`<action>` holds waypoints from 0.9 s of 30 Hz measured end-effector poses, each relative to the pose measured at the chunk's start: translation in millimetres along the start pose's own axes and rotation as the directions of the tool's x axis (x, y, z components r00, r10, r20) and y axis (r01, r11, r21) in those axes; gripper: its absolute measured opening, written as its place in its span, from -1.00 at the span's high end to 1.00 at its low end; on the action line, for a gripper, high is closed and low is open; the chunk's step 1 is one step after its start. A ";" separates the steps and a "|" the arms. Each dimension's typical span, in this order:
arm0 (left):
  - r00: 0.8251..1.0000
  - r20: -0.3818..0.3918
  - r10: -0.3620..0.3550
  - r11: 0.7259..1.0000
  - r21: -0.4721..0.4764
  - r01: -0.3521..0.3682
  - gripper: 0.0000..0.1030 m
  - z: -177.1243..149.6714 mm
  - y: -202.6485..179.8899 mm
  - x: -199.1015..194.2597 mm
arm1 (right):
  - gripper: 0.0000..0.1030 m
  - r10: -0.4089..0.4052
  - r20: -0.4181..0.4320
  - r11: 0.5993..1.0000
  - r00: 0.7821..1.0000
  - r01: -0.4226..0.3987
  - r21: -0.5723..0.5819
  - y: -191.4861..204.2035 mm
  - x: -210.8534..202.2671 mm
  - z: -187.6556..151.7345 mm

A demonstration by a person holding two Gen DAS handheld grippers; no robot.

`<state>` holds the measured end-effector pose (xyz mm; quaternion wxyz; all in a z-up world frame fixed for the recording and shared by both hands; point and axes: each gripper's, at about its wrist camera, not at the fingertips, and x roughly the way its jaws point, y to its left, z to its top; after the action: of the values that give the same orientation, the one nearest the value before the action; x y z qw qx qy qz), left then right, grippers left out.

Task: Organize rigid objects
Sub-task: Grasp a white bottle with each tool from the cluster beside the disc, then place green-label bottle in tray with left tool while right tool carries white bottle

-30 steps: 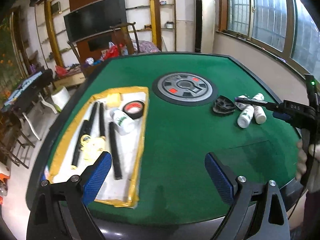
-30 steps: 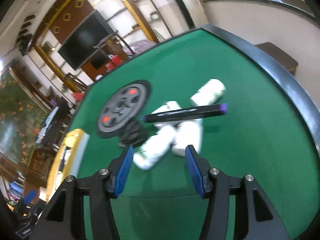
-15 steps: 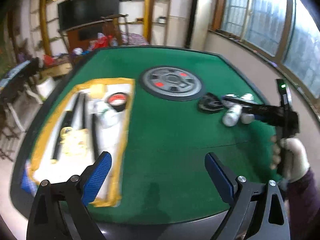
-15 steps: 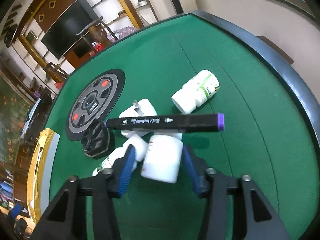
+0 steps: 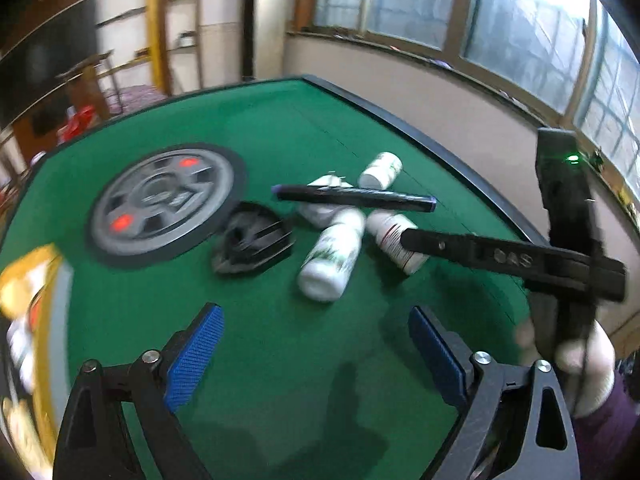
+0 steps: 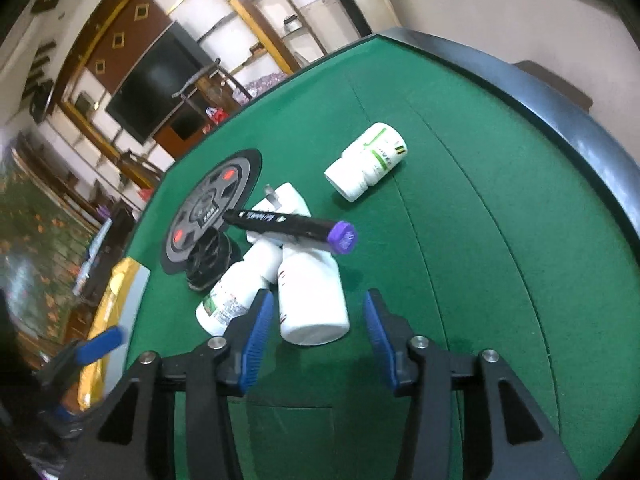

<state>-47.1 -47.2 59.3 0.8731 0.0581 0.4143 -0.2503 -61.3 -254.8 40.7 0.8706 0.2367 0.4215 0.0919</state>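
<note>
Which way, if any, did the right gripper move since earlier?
Yes: right gripper advanced toward the grey disc; its jaws, just opening, flank a white bottle without gripping.

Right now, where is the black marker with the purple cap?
In the right wrist view the black marker lies across the pile of white bottles, beside the round grey disc.

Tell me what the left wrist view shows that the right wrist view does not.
Only the left wrist view: the hand holding the right gripper, and its green light. Only the right wrist view: that gripper's jaws, which have just been opening, either side of a white bottle without pressing it. Both: the black marker, the grey disc, the green table.
</note>
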 end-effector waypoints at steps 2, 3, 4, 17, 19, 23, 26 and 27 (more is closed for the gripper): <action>1.000 -0.015 -0.006 0.999 0.046 0.006 -0.74 11.4 -7.8 16.9 | 0.10 0.034 0.000 0.999 0.999 -0.034 0.034 -5.7 -0.3 0.6; 1.000 -0.018 -0.005 0.998 0.065 0.006 -0.74 15.5 -10.8 22.7 | 0.10 0.046 0.001 0.998 0.999 -0.046 0.050 -8.0 -0.4 1.0; 1.000 -0.025 -0.007 0.996 0.086 0.010 -0.72 19.8 -14.4 29.0 | 0.10 0.056 0.002 0.996 0.998 -0.056 0.067 -10.6 0.0 1.7; 0.991 -0.126 -0.036 0.995 0.089 0.048 0.28 28.4 -9.7 71.0 | 0.01 0.092 0.001 0.992 0.996 -0.092 0.086 -11.6 2.0 1.7; 0.993 -0.116 -0.028 0.998 0.059 0.035 0.29 22.3 -3.6 63.2 | 0.01 0.082 0.001 0.994 0.997 -0.082 0.079 -9.3 2.2 0.6; 0.995 -0.098 -0.028 0.999 0.036 0.032 0.31 2.4 0.3 38.3 | 0.00 0.068 -0.002 0.995 0.998 -0.067 0.071 -7.8 3.5 0.0; 0.997 -0.068 -0.032 0.999 0.028 0.034 0.31 -16.2 0.7 9.7 | -0.01 0.060 -0.005 0.997 0.998 -0.060 0.053 -4.0 4.1 -0.7; 0.998 -0.061 -0.034 0.999 0.022 0.035 0.31 -21.6 1.0 1.4 | -0.01 0.064 -0.009 0.997 0.998 -0.063 0.046 -2.7 4.7 -0.5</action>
<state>-60.9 -40.3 44.1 0.8549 0.0688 0.4387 -0.2683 -58.9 -255.2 35.8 0.8593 0.2692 0.4204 0.1111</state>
